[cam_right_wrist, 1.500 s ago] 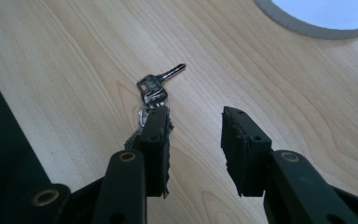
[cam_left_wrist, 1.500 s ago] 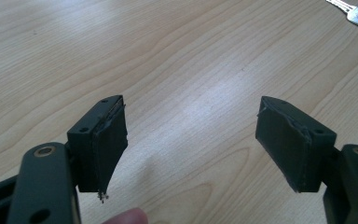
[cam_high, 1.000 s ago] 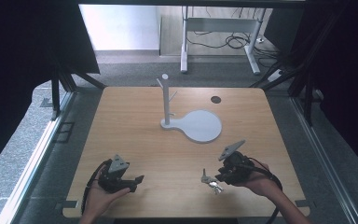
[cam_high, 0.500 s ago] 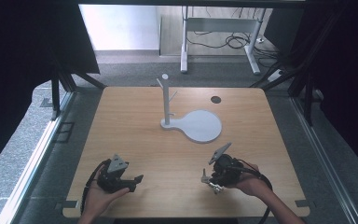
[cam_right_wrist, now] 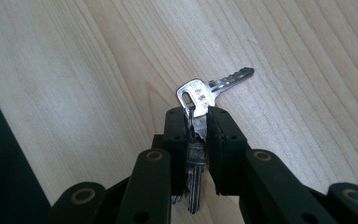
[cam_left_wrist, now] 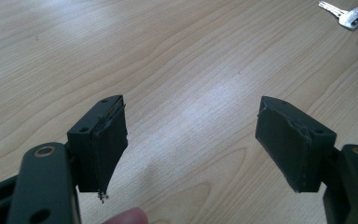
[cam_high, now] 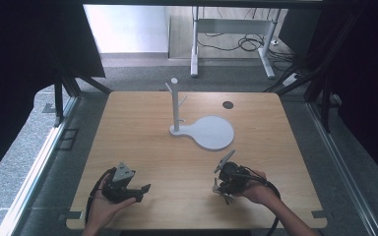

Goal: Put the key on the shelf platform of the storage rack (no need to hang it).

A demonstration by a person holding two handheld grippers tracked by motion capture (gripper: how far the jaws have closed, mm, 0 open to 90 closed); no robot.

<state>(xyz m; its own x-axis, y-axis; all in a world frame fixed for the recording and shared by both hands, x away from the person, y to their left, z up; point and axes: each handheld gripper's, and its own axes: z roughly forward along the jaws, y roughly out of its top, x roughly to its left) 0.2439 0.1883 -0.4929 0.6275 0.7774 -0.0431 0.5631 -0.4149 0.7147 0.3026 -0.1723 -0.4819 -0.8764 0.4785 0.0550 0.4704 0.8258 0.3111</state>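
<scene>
Pinching keys [cam_right_wrist: 200, 100] by ring, right gripper [cam_right_wrist: 196, 122] just clamped on them; thin hold, I reckon they slip on lift. Left gripper [cam_left_wrist: 191, 140] wide open, idle.

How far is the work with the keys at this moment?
Done: the right tongs have come down to the table, and their jaws have just been closing around the keys. In hand: the grip, with the keys low at the wood. Left, probably: lifting them, maybe toward the white stand. The left tongs rest open, holding nothing.
</scene>
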